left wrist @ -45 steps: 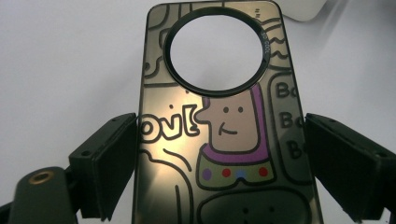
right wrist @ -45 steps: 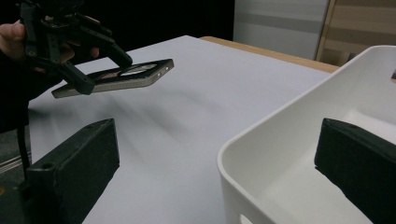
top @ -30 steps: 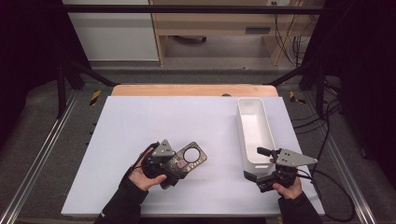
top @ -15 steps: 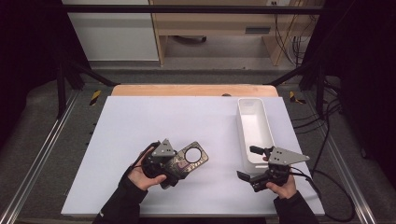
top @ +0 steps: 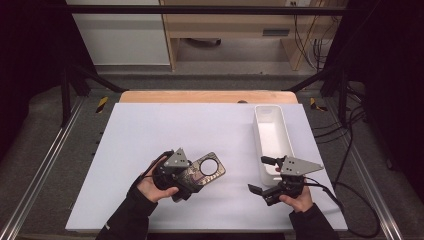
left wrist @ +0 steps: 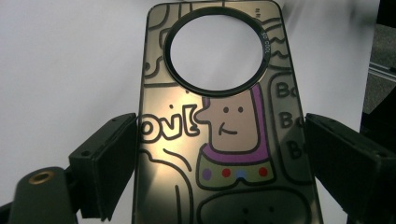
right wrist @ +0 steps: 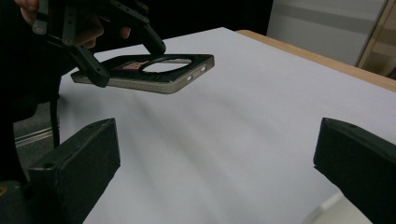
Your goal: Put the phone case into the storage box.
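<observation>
A dark phone case with cartoon drawings and a big round camera hole is held a little above the white table. My left gripper is shut on its two long edges, one jaw on each side. In the left gripper view the phone case runs up between the jaws of the left gripper. My right gripper is open and holds nothing, low at the front right and pointing left. The right gripper view looks between the wide jaws of the right gripper toward the phone case at the far left.
A long white bin stands at the right of the table, just behind the right gripper; a corner of the bin shows by the right jaw. A white sheet covers the table and a wooden edge runs along the back.
My right gripper has shifted left, away from the bin's front end, with its jaws spread wide. The left gripper and the phone case have stayed where they were.
</observation>
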{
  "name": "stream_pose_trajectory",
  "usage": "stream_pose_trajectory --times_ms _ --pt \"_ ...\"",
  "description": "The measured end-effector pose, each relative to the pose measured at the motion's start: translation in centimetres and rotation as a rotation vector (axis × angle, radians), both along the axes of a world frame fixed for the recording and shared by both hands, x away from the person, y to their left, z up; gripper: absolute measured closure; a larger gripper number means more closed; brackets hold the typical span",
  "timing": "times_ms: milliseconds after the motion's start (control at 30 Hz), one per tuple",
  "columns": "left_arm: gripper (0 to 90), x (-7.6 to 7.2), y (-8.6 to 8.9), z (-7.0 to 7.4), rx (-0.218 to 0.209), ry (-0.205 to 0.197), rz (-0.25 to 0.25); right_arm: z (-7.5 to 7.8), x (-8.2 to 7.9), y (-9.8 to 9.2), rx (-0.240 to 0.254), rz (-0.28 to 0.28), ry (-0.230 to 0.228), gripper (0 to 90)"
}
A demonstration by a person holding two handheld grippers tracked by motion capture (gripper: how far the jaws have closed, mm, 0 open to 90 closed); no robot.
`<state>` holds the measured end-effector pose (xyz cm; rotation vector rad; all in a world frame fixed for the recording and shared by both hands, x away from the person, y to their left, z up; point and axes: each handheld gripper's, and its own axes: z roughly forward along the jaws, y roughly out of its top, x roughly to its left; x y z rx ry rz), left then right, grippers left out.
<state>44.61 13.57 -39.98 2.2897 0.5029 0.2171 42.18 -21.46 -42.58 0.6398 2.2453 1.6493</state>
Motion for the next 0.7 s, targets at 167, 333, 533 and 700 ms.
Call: stream_pose_trajectory --times_ms 167,333,533,700 --pt "11.7 0.0 -0.2 0.1 0.011 0.002 -0.023 -0.1 0.1 0.6 -0.015 0.028 0.010 1.2" --pt "11.7 0.0 -0.5 0.0 0.020 0.005 -0.043 0.1 0.1 1.2 -0.024 0.046 0.012 1.4" --pt "11.7 -0.1 -0.9 0.1 0.019 0.006 -0.062 0.0 0.3 1.8 -0.027 0.067 0.020 1.5" --pt "11.7 -0.1 -1.1 0.2 0.026 0.008 -0.080 0.0 0.3 2.1 -0.036 0.080 0.024 1.7"
